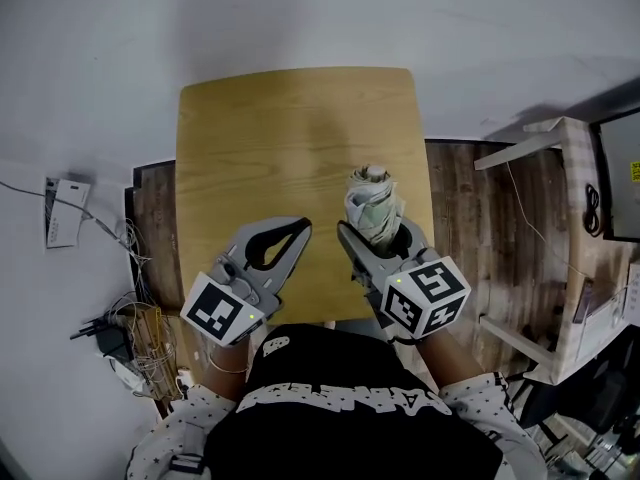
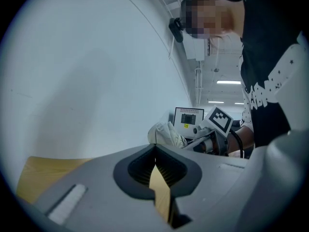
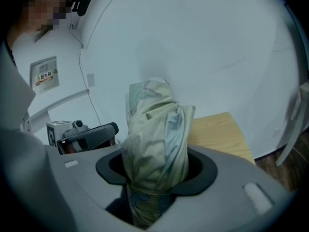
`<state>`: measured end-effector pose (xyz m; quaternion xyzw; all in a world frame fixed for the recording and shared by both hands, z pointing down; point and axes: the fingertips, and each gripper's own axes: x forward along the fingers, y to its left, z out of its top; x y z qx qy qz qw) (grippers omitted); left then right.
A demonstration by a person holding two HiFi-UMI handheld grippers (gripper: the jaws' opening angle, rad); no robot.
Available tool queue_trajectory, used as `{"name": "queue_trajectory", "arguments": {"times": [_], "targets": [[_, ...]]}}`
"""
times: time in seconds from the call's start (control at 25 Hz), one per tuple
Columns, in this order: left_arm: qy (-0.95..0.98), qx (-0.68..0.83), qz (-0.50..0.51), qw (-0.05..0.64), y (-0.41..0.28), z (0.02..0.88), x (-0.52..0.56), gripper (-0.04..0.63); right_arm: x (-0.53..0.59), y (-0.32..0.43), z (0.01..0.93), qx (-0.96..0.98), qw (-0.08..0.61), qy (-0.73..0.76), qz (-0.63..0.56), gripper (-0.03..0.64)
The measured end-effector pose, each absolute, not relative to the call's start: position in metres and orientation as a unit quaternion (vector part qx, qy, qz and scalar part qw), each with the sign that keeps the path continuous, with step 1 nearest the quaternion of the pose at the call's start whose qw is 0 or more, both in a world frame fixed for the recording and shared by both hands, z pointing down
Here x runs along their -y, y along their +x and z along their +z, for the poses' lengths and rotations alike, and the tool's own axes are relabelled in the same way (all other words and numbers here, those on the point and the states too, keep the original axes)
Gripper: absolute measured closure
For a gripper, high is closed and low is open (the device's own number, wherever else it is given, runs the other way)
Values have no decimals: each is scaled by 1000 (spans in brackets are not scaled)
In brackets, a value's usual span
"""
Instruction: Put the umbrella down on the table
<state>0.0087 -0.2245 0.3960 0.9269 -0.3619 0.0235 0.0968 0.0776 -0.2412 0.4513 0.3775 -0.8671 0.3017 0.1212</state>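
A folded pale green-and-cream umbrella (image 1: 372, 203) stands nearly upright in my right gripper (image 1: 372, 232), whose jaws are shut around its lower part, above the near right part of the light wooden table (image 1: 290, 128). In the right gripper view the umbrella (image 3: 157, 139) rises out of the right gripper (image 3: 157, 175) and hides the space between its pads. My left gripper (image 1: 300, 228) hovers beside it over the table's near edge, tips touching, holding nothing. In the left gripper view the left gripper (image 2: 155, 151) meets at its tips, and the umbrella (image 2: 166, 133) shows off to the right.
Dark wood floor flanks the table. A white box with cables (image 1: 65, 213) and a tangle of wires (image 1: 130, 328) lie at the left. A pale wooden frame (image 1: 560, 218) stands at the right. A pale wall rises beyond the table's far edge.
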Motion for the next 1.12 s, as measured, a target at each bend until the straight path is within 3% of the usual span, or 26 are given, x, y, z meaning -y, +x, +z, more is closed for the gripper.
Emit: {"name": "queue_trajectory", "arguments": {"times": [1.12], "targets": [[929,334,63,148,-12,452,246,595,259,59,517,829,183,417,325,364]]}}
